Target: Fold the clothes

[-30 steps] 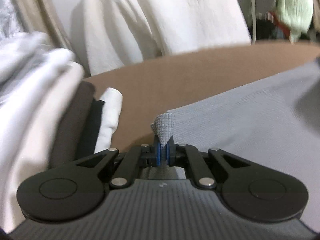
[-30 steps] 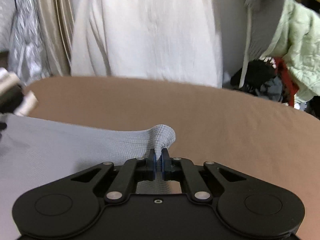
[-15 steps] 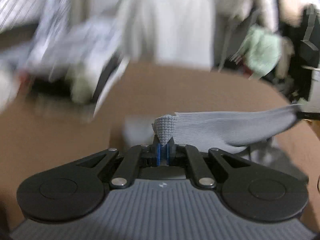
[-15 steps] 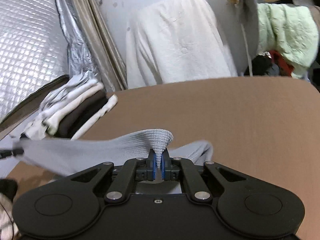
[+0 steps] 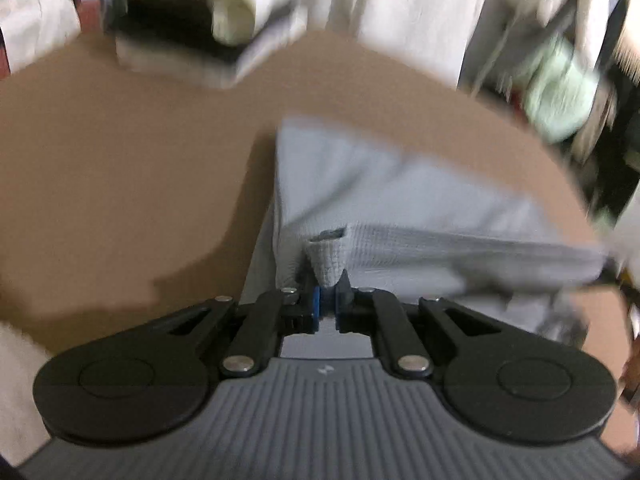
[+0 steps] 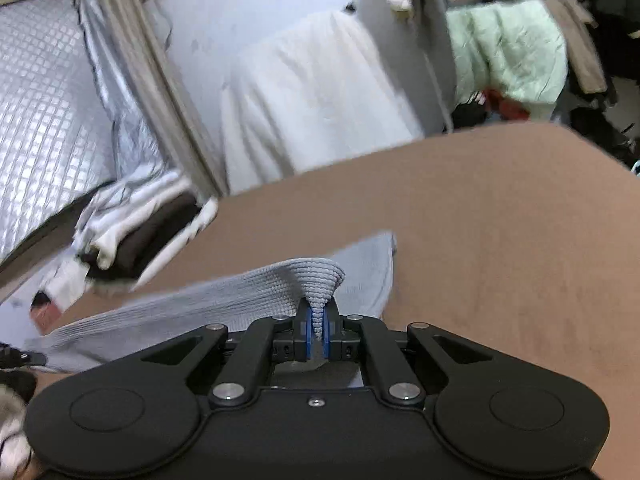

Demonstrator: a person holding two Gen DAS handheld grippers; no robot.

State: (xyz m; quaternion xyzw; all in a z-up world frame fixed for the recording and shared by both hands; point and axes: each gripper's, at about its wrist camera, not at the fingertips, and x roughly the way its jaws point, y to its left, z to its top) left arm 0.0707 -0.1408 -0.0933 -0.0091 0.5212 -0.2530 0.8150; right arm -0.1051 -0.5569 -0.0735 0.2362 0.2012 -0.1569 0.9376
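A light grey waffle-knit garment (image 5: 400,200) lies doubled over on the brown table (image 5: 120,160), its upper layer stretched between my two grippers. My left gripper (image 5: 327,306) points steeply down at the garment's left end. Its jaws are opening, a gap shows between the pads, and the bunched corner still sits loosely between them. In the right wrist view my right gripper (image 6: 318,332) is shut on a pinched cone of the same grey garment (image 6: 200,304), whose edge runs off to the left over the brown table (image 6: 500,240).
A stack of folded white and dark clothes (image 6: 136,232) sits at the table's far left corner, blurred as a stack (image 5: 192,32) in the left view. Beyond the table stand a white-draped object (image 6: 320,100) and a pale green garment (image 6: 508,48) on a cluttered rack.
Both grippers have swept across the table carrying the garment's edge, laying it over the part below. The left gripper now tilts further down and its pads have parted. The right stays pinched.
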